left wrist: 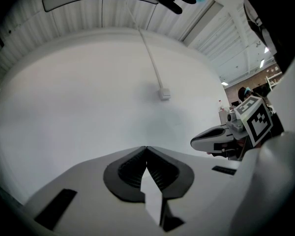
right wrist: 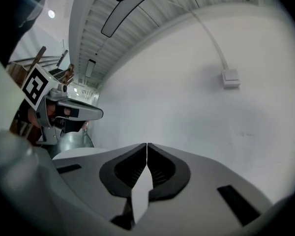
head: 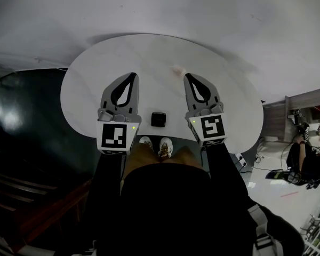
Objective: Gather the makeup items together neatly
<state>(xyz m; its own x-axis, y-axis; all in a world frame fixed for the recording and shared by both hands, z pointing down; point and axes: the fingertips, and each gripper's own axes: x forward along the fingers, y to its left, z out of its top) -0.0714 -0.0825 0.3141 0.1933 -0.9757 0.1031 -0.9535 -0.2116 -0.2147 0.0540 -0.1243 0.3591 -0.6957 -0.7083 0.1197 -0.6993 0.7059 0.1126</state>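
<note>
Dark sleeves (head: 109, 180) and torso fill the bottom of the head view, w/ the person's shoes (head: 165, 146) showing just under the table edge. Both arms reach fwd over the white table (head: 90, 84), so each tool hangs above bare tabletop; whether either touches it I can't tell. On the left gripper (head: 133, 75) the jaws are clenched tip to tip w/ nothing btwn them; its own view shows the pads (left wrist: 132, 172) meeting on a thin seam. The right gripper (head: 188, 77) is the same, closed tight and empty. Both point roughly level, side by side and well apart, which reads as a neutral ready pose, prob. w/ no pick begun.

Task's things: only one clear candidate, a small black square case (head: 158, 119), poss. a compact. It lies flat by the table's near edge, btwn the two grippers and closer to the person than either tip. A faint pinkish spot (head: 177, 70) sits farther out, near the right gripper's tip, too blurred to say if it's an item or a mark. No other makeup shows. Neither gripper view catches the case, since both cameras look past it at the wall (left wrist: 88, 97) and its cable box (left wrist: 164, 93). Taking the case would prob. mean opening the jaws, drawing back and tipping down.
</note>
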